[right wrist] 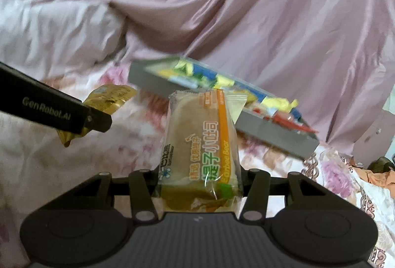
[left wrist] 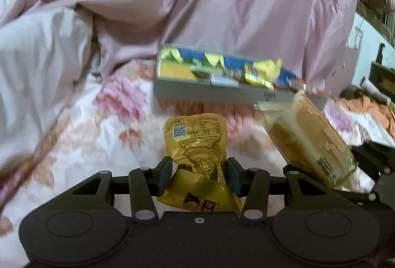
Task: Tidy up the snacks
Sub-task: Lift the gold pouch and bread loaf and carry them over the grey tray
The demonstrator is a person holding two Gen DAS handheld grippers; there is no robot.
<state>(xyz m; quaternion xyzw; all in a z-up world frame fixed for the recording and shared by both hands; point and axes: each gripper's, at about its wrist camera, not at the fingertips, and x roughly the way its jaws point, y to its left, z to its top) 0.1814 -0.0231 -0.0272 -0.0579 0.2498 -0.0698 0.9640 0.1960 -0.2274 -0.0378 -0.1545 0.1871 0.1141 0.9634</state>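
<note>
The bed, spread with a flowered sheet and a heaped pink quilt, carries everything here. On it lies a shallow grey box, already partly filled with small wrapped snacks in yellow, blue and red (too blurred to name singly); its near wall faces both cameras.

Both packets are up off the sheet, short of the box. The right tongs are closed on a clear-wrapped cake, gripped low with most of its length standing forward. The left tongs pinch a crumpled gold pouch about its middle, the printed end folded beneath.

The step in hand looks like carrying both to the box. To do it well, I would bring each packet over the near wall before letting go, set the long cake flat along an open stretch, and drop the pouch into a gap, one side at a time so the tongs do not meet.
</note>
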